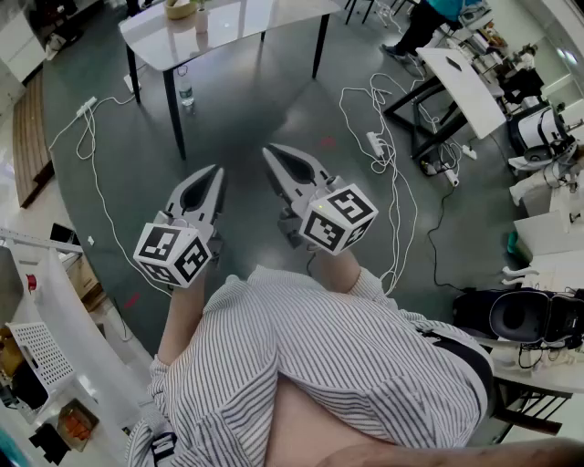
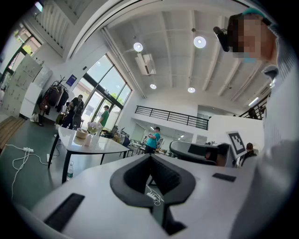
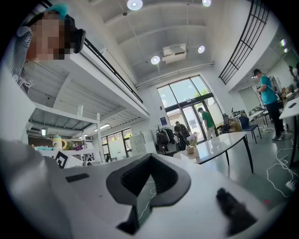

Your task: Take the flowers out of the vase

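The flowers (image 2: pixel 94 127) stand in a small vase on a white table (image 2: pixel 105 145), far off at the left of the left gripper view. In the right gripper view the same flowers (image 3: pixel 192 138) show small on that table (image 3: pixel 224 140). Seen from the head, the vase (image 1: pixel 202 18) sits at the table's near part, at the top edge. Both grippers are held level over the grey floor, well short of the table. My left gripper (image 1: pixel 216 172) is shut and empty. My right gripper (image 1: pixel 270 151) is shut and empty too.
A tan bowl (image 1: pixel 181 9) sits beside the vase. A bottle (image 1: pixel 187 94) stands under the table (image 1: pixel 228 27), and white cables with a power strip (image 1: pixel 87 106) trail over the floor. Another white table (image 1: pixel 467 84) and equipment stand at the right. People stand far back.
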`<state>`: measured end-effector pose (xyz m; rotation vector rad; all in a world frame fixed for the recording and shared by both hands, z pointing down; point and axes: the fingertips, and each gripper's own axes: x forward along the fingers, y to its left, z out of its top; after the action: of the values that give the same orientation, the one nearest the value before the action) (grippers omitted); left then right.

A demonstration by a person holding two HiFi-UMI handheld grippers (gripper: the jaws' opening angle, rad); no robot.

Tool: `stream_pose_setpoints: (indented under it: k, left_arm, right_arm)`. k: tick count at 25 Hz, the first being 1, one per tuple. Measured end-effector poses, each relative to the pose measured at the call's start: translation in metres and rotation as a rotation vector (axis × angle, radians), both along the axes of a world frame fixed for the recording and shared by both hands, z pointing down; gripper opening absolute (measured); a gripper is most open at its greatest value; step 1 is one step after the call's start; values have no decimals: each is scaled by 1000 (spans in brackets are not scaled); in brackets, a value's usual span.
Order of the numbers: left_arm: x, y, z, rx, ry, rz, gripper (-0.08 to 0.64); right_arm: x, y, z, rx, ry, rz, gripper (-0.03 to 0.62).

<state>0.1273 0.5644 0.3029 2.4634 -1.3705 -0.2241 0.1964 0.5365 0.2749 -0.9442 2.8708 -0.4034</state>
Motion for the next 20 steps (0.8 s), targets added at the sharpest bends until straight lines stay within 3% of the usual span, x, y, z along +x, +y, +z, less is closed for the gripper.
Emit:
stream_pose_setpoints:
  k: [7, 15, 20]
  left_arm:
    - [9, -5, 3, -12, -45, -8, 9]
    - [13, -5, 5, -28, -35, 16, 9]
    - [18, -3, 8, -30, -15, 23, 9]
  right_arm:
    - [1, -4, 4, -32, -5, -31, 14]
    - [-7, 0, 16, -61, 16, -47, 14]
    - [3, -4, 27, -125, -41, 4, 14]
